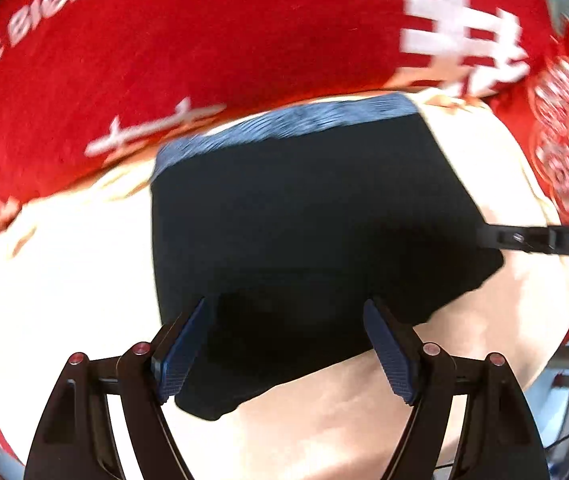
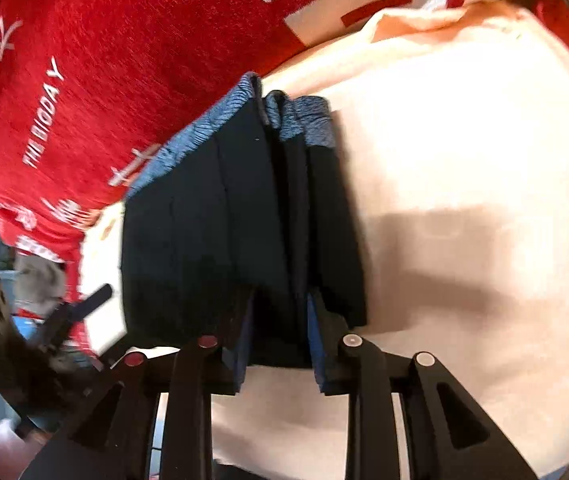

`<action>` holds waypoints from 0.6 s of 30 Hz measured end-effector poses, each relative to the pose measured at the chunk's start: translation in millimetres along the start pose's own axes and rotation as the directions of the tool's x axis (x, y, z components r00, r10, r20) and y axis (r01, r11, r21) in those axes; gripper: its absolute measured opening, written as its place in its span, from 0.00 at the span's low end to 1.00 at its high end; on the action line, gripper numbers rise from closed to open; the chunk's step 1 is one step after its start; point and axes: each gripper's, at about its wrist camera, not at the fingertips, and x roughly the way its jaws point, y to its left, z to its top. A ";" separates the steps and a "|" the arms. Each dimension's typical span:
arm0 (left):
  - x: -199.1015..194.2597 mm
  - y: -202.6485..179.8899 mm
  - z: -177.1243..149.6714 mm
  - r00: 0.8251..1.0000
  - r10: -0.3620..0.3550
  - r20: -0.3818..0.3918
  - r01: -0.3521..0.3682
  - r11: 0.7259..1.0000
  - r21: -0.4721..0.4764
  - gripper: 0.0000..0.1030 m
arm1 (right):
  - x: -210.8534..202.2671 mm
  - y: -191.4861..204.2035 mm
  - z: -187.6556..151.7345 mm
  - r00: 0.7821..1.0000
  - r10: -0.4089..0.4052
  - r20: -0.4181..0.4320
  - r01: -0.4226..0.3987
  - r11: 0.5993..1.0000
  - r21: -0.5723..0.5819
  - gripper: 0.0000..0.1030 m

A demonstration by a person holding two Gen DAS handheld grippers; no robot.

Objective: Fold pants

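Note:
The black pants (image 1: 304, 232) with a blue-grey waistband (image 1: 284, 128) lie folded into a compact block on a cream cloth (image 1: 64, 272). My left gripper (image 1: 288, 316) is open, its blue-padded fingers straddling the near edge of the pants without gripping. In the right wrist view the pants (image 2: 204, 240) show several stacked layers, the waistband (image 2: 300, 120) at the far end. My right gripper (image 2: 280, 304) is shut on the near edge of the folded layers. The right gripper also shows in the left wrist view (image 1: 496, 238) at the pants' right edge.
A red blanket (image 1: 204, 40) with white lettering lies behind the cream cloth (image 2: 464, 160) and also shows in the right wrist view (image 2: 104, 60). The left gripper (image 2: 96, 296) appears at the right wrist view's left edge. Floor and clutter show at the lower corners.

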 end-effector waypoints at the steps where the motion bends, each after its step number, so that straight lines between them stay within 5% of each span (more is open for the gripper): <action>1: 0.6 4.0 -2.6 1.000 0.001 -0.011 -0.002 1.000 -0.016 0.77 | -1.3 -0.7 -0.5 1.000 -0.007 0.002 0.007 1.000 0.009 0.28; 16: 14.1 17.4 -16.5 0.996 0.017 -0.086 -0.023 0.998 -0.066 0.77 | -12.1 22.9 -16.1 0.985 -0.174 0.007 0.174 0.985 -0.016 0.30; 17: 14.2 18.3 -15.8 0.996 0.016 -0.086 -0.022 0.997 -0.069 0.82 | -13.5 25.0 -16.8 0.983 -0.183 0.007 0.183 0.983 -0.021 0.30; 18: 11.1 21.2 -16.5 0.996 0.015 -0.086 -0.022 0.997 -0.075 0.98 | -14.5 26.4 -17.2 0.982 -0.188 0.007 0.188 0.982 -0.025 0.30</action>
